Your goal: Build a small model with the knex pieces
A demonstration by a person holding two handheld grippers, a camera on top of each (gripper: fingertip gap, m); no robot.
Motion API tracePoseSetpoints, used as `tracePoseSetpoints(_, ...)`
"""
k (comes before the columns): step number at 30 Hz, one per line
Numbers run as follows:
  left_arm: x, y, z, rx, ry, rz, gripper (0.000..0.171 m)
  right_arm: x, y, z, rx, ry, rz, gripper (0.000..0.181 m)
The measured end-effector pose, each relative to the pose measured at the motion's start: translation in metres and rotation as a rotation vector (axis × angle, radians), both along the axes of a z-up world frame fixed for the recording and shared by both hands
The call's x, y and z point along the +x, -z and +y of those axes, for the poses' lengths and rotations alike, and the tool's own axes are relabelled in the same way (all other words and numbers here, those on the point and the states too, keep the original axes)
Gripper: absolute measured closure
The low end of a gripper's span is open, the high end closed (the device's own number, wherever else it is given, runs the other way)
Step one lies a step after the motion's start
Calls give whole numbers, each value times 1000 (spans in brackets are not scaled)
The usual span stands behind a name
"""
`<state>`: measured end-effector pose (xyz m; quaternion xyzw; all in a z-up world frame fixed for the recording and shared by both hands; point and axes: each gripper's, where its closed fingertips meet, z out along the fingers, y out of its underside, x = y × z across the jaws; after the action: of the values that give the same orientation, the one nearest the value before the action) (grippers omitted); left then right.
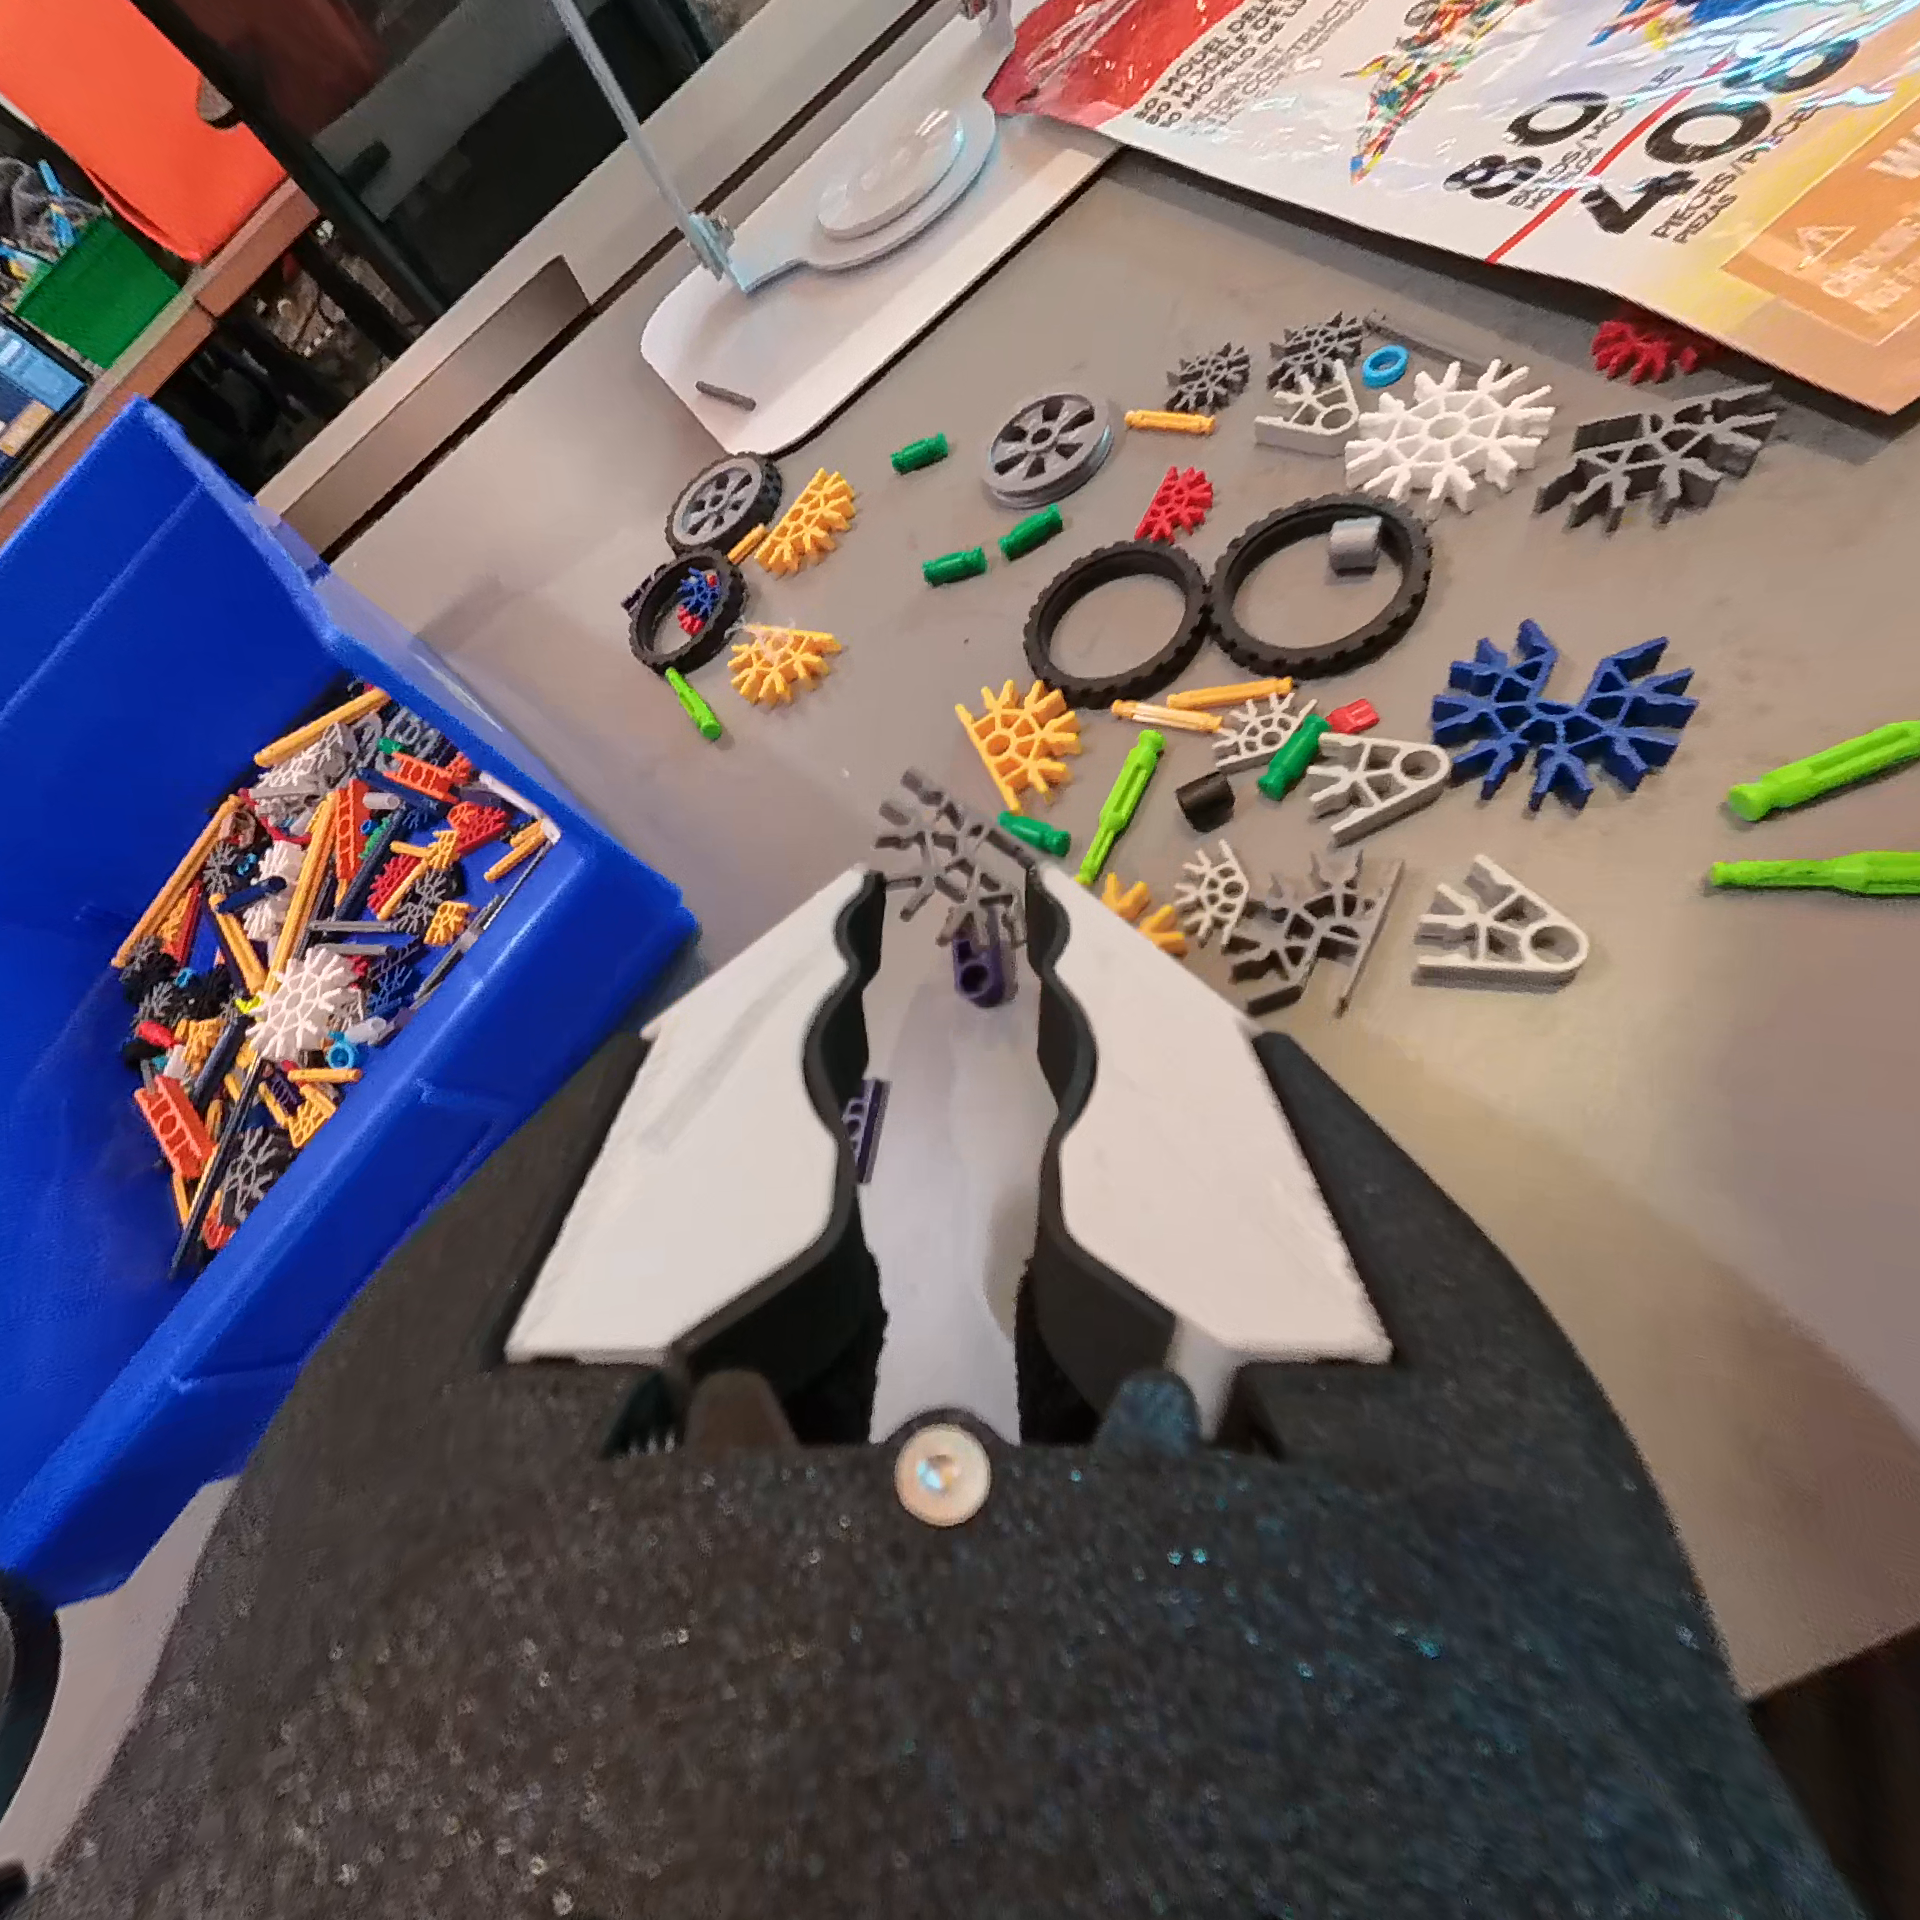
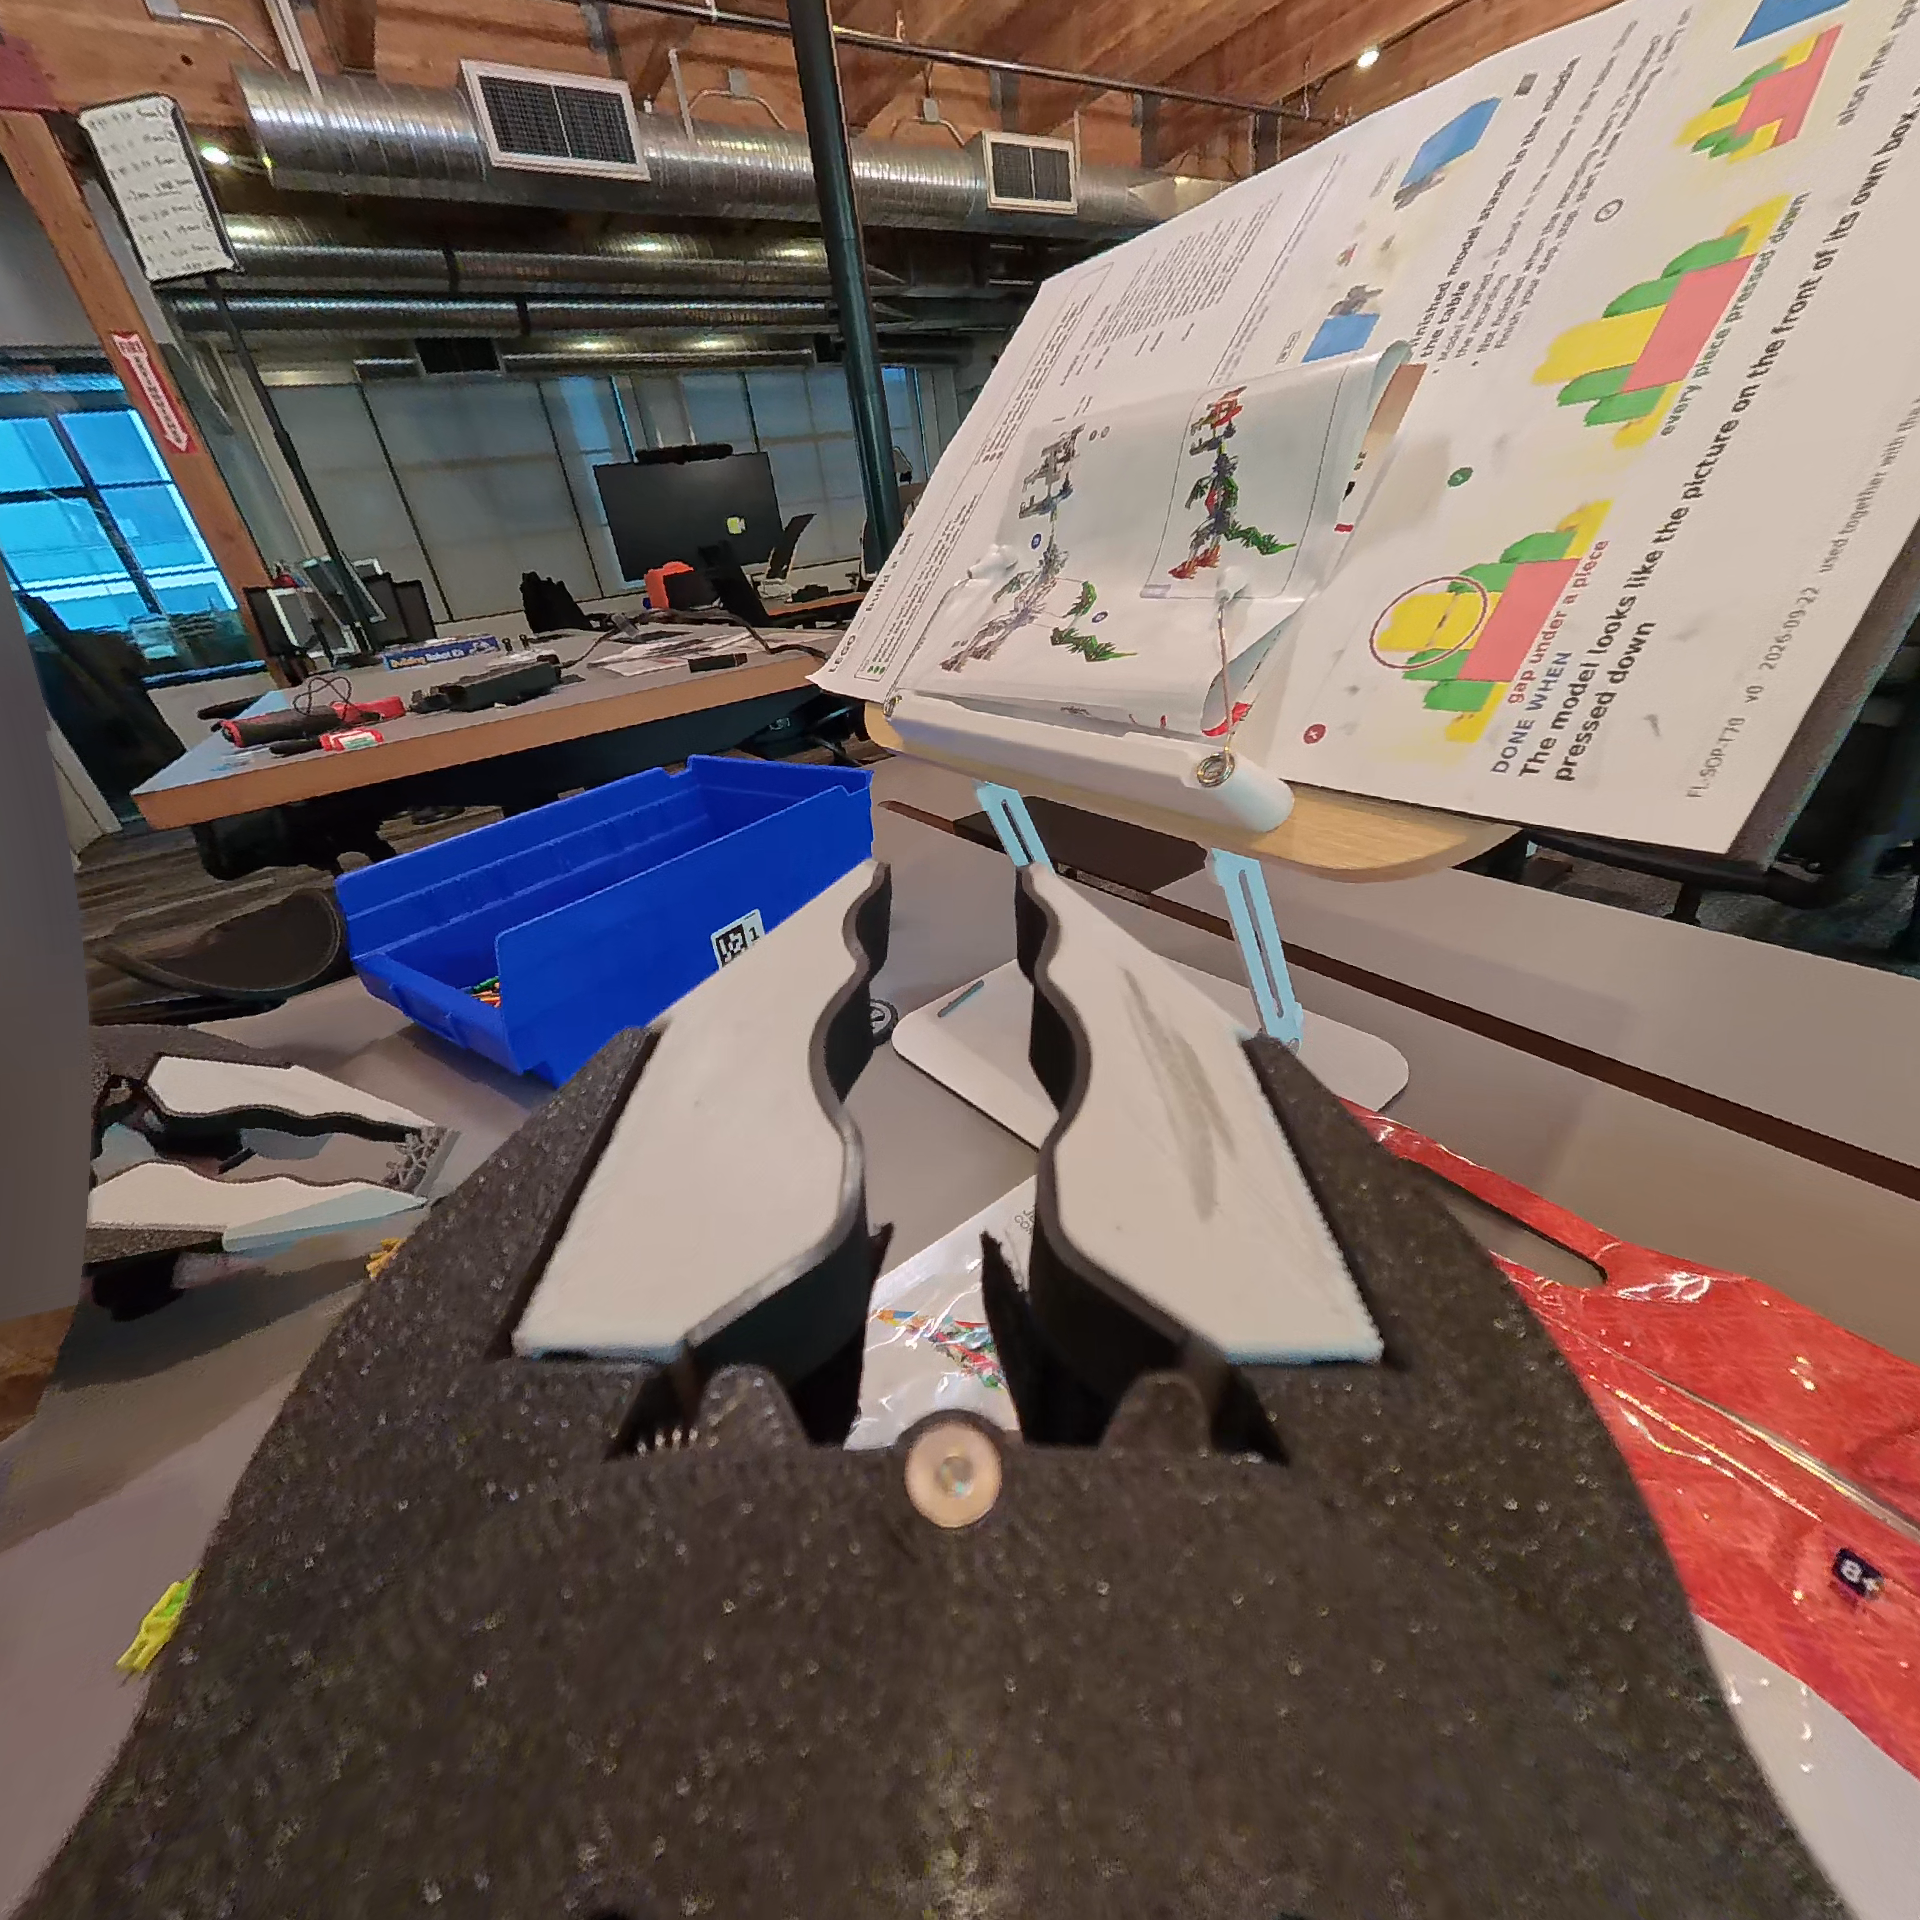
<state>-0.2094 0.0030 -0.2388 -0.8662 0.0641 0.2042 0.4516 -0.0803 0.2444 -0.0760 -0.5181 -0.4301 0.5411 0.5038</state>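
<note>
My left gripper is shut on a grey snowflake-shaped connector with a small purple piece joined to it. It holds them above the grey table, between the blue bin and the loose pieces. The left gripper also shows in the right wrist view, lying sideways with the grey connector at its tips. My right gripper is open and empty, raised above the table and facing the base of a book stand.
The blue bin holds several mixed rods and connectors. Loose on the table are two black tyres, a blue connector, a white snowflake, green rods and a yellow connector. An open booklet rests on the stand. A red printed bag lies at the right. Left tips to right tips: about 30 centimeters.
</note>
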Motion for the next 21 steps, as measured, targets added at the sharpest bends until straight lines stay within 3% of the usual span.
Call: tracePoseSetpoints(21, 4, 11, -27, -65, -38, -71, 146, 2, -4, 1, 8, 8, 7, 159)
